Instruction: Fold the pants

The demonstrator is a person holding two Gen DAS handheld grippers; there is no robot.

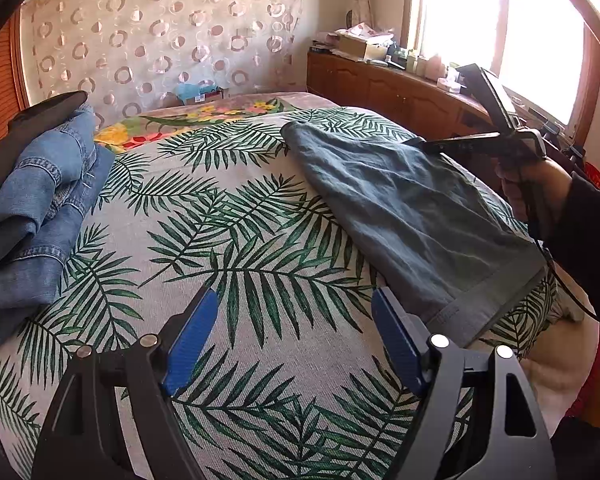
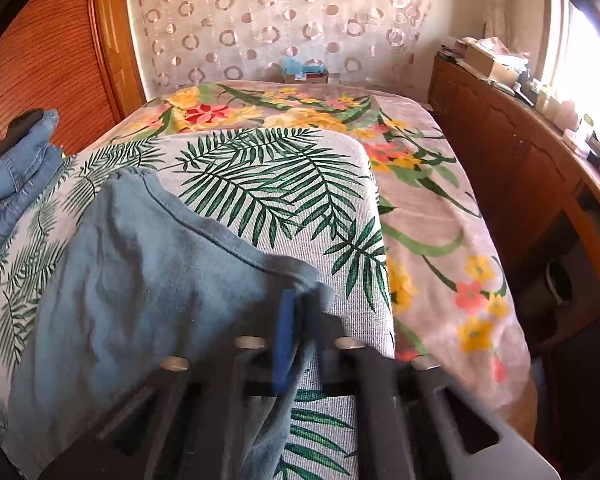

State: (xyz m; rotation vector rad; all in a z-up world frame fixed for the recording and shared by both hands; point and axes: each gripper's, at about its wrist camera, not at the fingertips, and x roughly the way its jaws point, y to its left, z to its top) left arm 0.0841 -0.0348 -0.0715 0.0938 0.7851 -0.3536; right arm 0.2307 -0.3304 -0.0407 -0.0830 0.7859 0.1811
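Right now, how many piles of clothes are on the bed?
2. The grey-blue pants lie spread on the right side of the leaf-print cover, pinched by the right hand-held gripper. A denim pile sits at the left edge; more may hide underneath.

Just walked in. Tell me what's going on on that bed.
A person is folding grey-blue pants spread on the palm-leaf cloth over the bed. The right gripper is shut on the pants' edge. The left gripper hangs open over bare cloth beside the waistband, holding nothing. A heap of denim clothes lies off to the left, untouched.
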